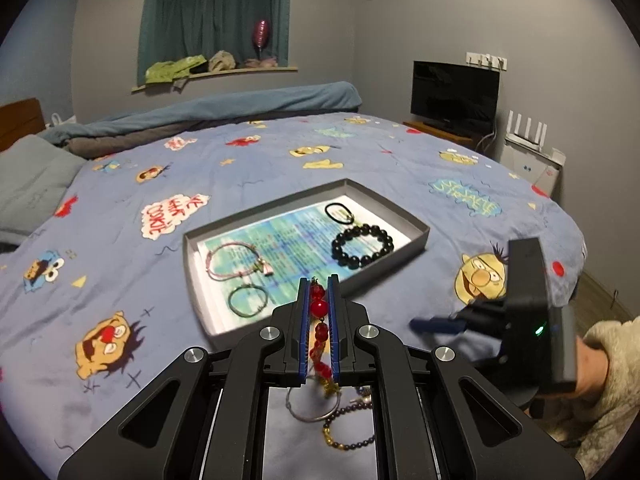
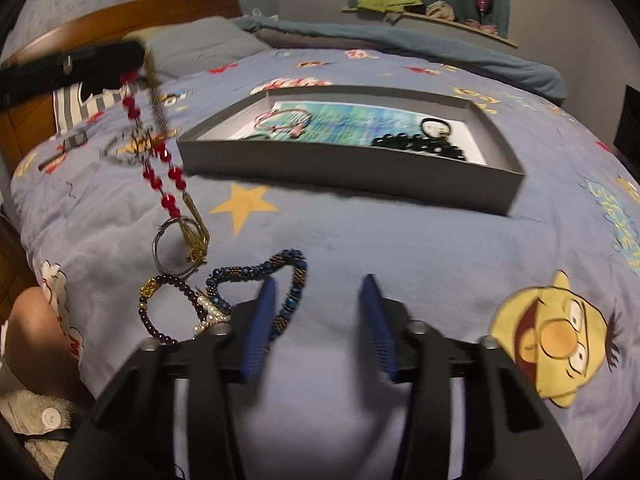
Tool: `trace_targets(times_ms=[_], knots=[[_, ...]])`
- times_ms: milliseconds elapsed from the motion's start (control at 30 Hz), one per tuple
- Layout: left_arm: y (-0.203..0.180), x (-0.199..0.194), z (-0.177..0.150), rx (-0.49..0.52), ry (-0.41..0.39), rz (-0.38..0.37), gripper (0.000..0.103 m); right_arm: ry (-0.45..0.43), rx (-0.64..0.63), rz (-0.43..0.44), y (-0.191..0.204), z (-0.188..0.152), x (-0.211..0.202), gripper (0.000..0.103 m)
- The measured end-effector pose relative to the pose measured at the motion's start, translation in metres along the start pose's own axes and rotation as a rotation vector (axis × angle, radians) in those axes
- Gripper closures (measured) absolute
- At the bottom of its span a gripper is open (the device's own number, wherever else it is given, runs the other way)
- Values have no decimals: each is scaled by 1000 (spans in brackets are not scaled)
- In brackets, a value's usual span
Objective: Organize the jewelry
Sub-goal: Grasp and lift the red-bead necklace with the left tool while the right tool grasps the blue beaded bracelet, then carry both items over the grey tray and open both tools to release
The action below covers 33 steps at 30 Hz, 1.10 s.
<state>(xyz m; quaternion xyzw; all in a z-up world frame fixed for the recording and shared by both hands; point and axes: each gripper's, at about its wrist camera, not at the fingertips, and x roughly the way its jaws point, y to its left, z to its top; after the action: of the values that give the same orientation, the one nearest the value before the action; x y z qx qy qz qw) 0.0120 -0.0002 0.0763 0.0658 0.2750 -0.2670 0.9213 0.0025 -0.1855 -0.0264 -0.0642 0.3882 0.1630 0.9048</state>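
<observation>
My left gripper (image 1: 319, 280) is shut on a red bead necklace (image 1: 319, 308) with a gold tassel, held above the bed; in the right wrist view the necklace (image 2: 154, 172) hangs from it at upper left. A grey tray (image 1: 416, 226) holds a black bead bracelet (image 1: 362, 246), a black hair tie (image 1: 340, 213), a pink cord bracelet (image 1: 236, 262) and a thin dark ring (image 1: 248, 300). My right gripper (image 2: 320, 292) is open and empty, low over the bedspread, beside a blue beaded bracelet (image 2: 294, 280), a dark bead bracelet (image 2: 168, 308) and a silver ring (image 2: 172, 248).
The bed has a blue cartoon bedspread (image 1: 280, 168), a grey pillow (image 1: 32, 184) and a rolled blanket at the back. A TV (image 1: 456, 94) stands at the right. The tray (image 2: 496, 140) lies ahead of my right gripper.
</observation>
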Motion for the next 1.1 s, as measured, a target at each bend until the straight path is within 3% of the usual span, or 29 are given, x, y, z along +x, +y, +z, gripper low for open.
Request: trace_targets(times_ms=[133, 167, 467, 1100], knots=[[2, -2, 2, 0, -10, 3, 94, 12, -2, -2, 1, 4, 7, 84], [2, -3, 3, -1, -10, 3, 94, 16, 1, 11, 1, 5, 8, 95], [5, -11, 6, -2, -16, 7, 94, -62, -1, 37, -3, 18, -18, 95], [11, -24, 35, 28, -36, 15, 94, -199, -17, -10, -32, 90, -73, 97]])
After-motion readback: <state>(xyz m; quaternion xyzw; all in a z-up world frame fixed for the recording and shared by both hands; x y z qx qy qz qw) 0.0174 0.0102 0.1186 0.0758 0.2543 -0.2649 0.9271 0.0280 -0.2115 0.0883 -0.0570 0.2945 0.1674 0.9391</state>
